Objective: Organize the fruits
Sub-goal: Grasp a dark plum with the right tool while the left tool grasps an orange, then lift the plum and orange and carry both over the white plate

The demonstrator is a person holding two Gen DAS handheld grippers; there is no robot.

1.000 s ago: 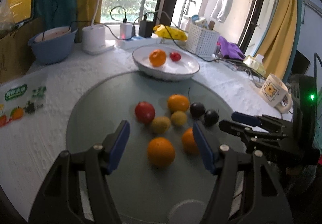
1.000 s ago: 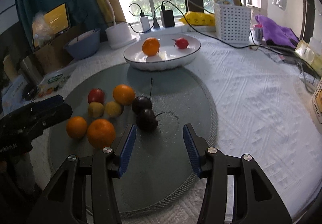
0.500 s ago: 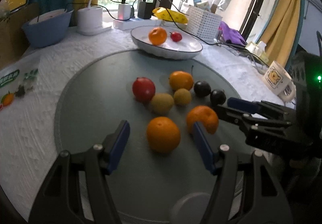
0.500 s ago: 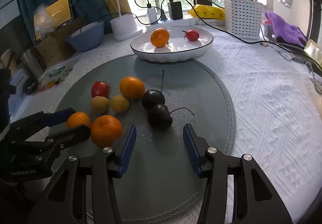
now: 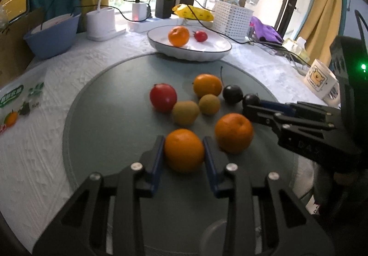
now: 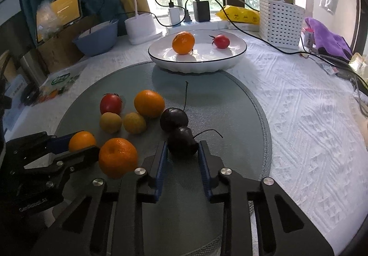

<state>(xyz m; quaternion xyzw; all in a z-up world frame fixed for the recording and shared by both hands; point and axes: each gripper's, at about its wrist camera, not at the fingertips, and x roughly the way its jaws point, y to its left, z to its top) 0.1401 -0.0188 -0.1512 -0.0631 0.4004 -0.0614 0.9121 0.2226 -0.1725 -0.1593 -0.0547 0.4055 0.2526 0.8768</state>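
On the round grey mat [image 5: 110,104] both claws have just been closing, and each one now has a fruit between its blue pads. One second ago the left claw [image 5: 184,152] stood wide with the near orange [image 5: 184,149] ahead of it and untouched; now its pads press the two sides of that orange, which sits on the mat. The right claw [image 6: 182,152] was also wide and a little behind the near dark cherry [image 6: 182,142]; now it is clamped on this cherry, which touches the second dark cherry [image 6: 173,119] behind it. The rest of the fruit has not moved.

Just beside the held orange, on its right in the left wrist view, lies another orange [image 5: 233,133], close to the right pad. Further back are two small yellow-brown fruits [image 5: 185,112], a red fruit [image 5: 163,97] and a third orange [image 5: 207,85], all in one tight group. The white plate [image 6: 239,54] stands at the far edge of the mat with an orange [image 6: 183,42] and a small red fruit [image 6: 221,41] inside.

Around it on the white surface [image 6: 299,106] are a blue bowl [image 5: 49,36], a white lamp base [image 5: 101,23], chargers with cables, a yellow packet [image 6: 241,15], a white basket [image 6: 281,26], a purple cloth [image 6: 326,36] and a mug [image 5: 320,79].
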